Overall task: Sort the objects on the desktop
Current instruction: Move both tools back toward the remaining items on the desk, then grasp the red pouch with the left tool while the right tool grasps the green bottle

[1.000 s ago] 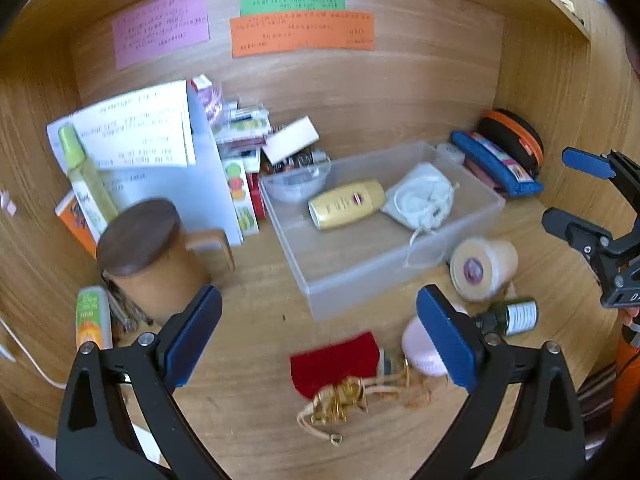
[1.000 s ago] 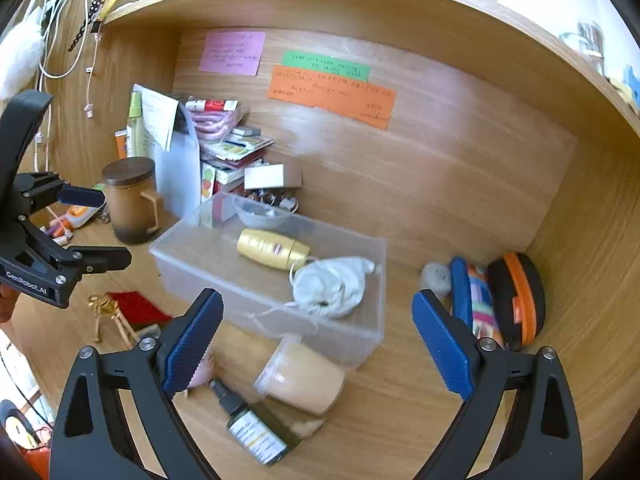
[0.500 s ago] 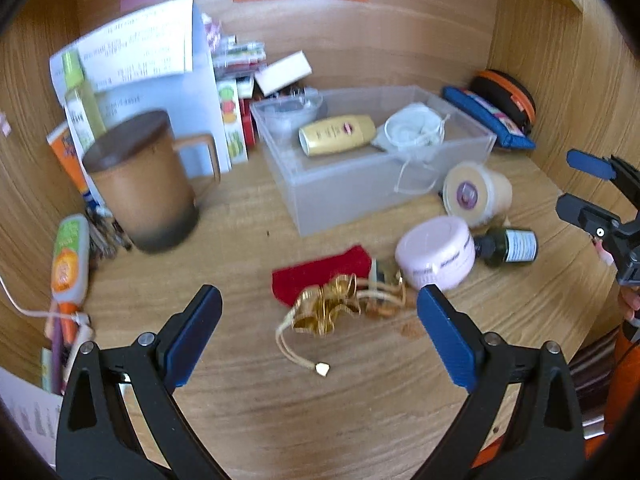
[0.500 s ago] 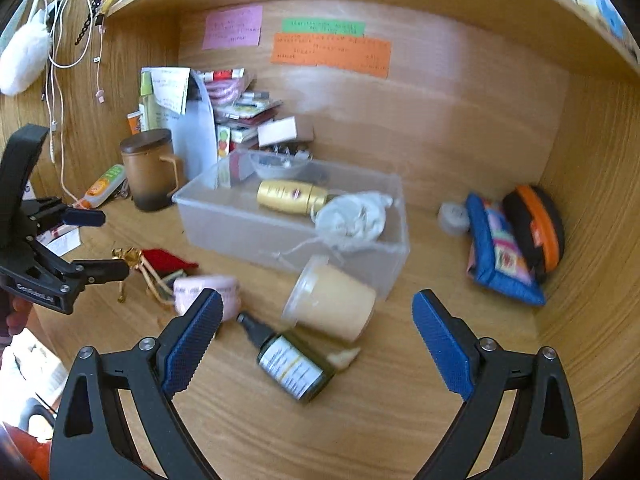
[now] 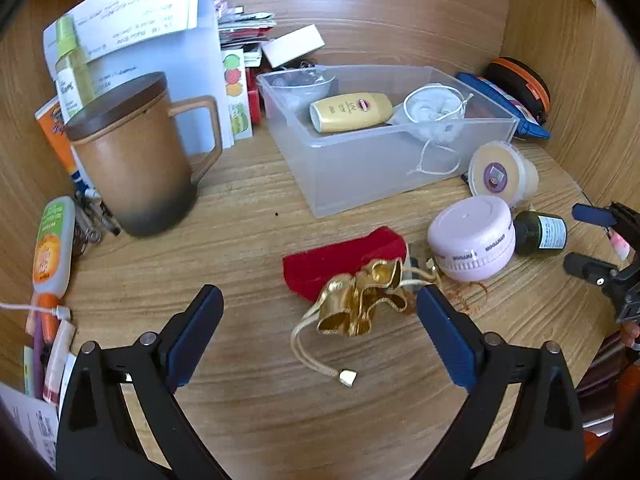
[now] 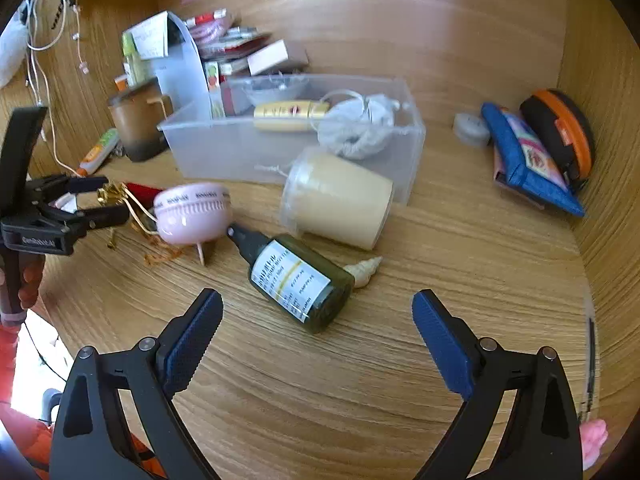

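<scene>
My left gripper (image 5: 318, 320) is open, just in front of a gold ornament on a cord (image 5: 362, 302) lying on a red pouch (image 5: 340, 258). My right gripper (image 6: 316, 320) is open, just short of a dark green bottle (image 6: 296, 280) lying on its side. A pink round jar (image 5: 472, 238) and a cream cup on its side (image 6: 340, 200) lie between them. A clear plastic bin (image 5: 360, 160) holds a yellow tube (image 5: 352, 112) and a white drawstring bag (image 5: 434, 110). The left gripper also shows open in the right wrist view (image 6: 100, 196).
A brown lidded mug (image 5: 136, 156) stands left, with papers and boxes (image 5: 168, 52) behind. An orange-green tube (image 5: 52, 248) and cables lie at far left. A blue pouch (image 6: 528, 160) and orange-black case (image 6: 560, 132) lean at the right wall. A small shell (image 6: 366, 270) lies by the bottle.
Both grippers have dropped lower and tilted toward the desk; the left now sits near the gold ornament, the right near the green bottle. Both stayed open. No object has moved.
</scene>
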A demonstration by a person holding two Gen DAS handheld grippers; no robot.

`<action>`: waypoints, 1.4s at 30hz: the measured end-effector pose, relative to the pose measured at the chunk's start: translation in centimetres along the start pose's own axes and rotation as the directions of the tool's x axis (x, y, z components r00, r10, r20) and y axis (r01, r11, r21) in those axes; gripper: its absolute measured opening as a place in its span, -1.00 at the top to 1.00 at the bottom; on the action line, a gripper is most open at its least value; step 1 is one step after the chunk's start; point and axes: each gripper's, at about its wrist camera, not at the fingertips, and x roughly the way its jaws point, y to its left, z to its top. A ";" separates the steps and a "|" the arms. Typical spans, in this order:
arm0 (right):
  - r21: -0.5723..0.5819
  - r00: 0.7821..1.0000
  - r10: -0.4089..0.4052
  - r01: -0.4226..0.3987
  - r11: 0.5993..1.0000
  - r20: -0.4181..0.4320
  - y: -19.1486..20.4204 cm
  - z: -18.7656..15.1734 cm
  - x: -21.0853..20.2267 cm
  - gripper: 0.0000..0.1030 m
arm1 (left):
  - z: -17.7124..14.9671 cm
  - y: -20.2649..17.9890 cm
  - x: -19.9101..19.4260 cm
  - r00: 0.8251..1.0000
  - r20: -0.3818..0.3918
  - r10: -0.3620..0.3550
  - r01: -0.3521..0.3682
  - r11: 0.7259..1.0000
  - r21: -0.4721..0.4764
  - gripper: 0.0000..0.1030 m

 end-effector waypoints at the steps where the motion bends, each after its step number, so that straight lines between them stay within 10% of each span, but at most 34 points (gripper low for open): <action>1: 0.000 1.000 0.002 -0.002 1.000 -0.004 0.0 -0.1 0.2 -0.84 | 0.1 -0.1 0.1 1.000 0.004 -0.004 0.004 1.000 0.006 -0.88; 7: -0.030 1.000 0.004 -0.005 1.000 -0.020 0.1 0.7 1.6 -0.80 | 0.8 -0.5 1.2 1.000 -0.012 -0.021 0.021 0.999 0.034 -0.50; 16: -0.075 0.999 0.019 -0.022 0.997 -0.042 0.5 1.6 2.9 -0.17 | 1.8 -0.4 2.0 0.999 -0.012 -0.046 0.046 0.999 0.014 -0.16; 42: -0.067 0.996 0.075 -0.072 0.995 0.051 0.3 2.2 -0.2 0.14 | 2.8 1.1 -0.7 0.992 0.068 -0.104 0.110 0.990 -0.093 0.66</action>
